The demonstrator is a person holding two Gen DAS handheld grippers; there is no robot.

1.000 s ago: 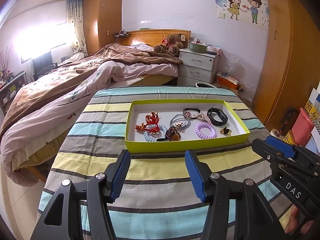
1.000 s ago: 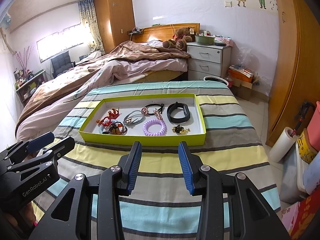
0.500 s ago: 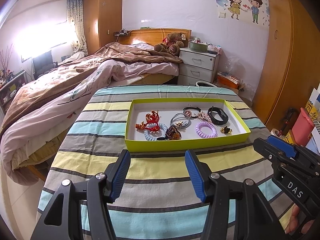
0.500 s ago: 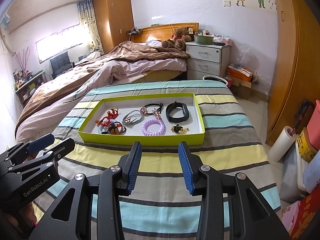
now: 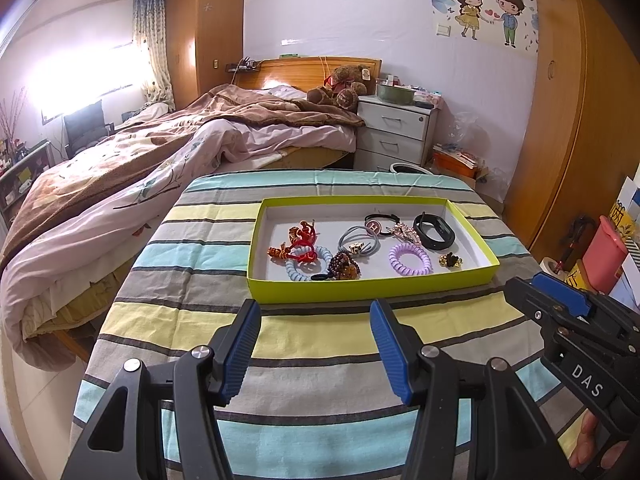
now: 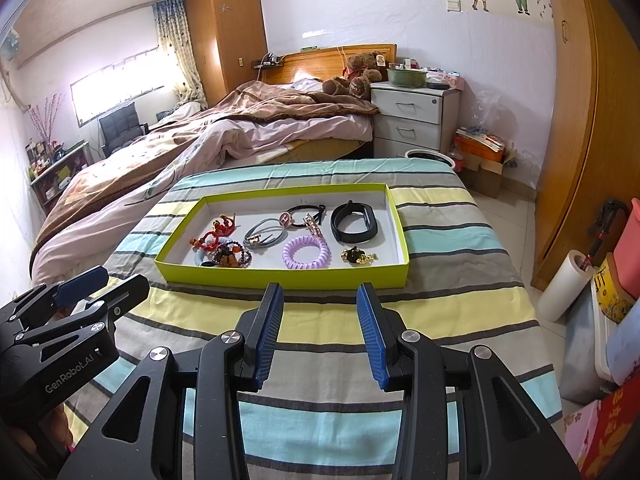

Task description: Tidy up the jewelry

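A lime-green tray (image 5: 360, 289) (image 6: 280, 277) lies on the striped cloth and holds several pieces. Among them are a purple coil tie (image 5: 410, 259) (image 6: 307, 257), a black band (image 5: 434, 230) (image 6: 354, 223), a red ornament (image 5: 302, 240) (image 6: 212, 236), a grey tie (image 5: 358, 242) (image 6: 265, 233), a brown bead bracelet (image 5: 344, 269) (image 6: 232, 258) and a small gold piece (image 5: 450, 260) (image 6: 357, 257). My left gripper (image 5: 316, 306) hovers open in front of the tray's near wall, empty. To its right my right gripper (image 6: 319, 290) (image 5: 528, 284) is open too, holding nothing.
The striped table (image 5: 320, 360) drops off at left toward a bed (image 5: 160, 168) with rumpled blankets. A white nightstand (image 5: 394, 132) stands behind. A wooden wardrobe (image 6: 580, 120), a paper roll (image 6: 564, 284) and boxes (image 6: 612, 320) crowd the right side.
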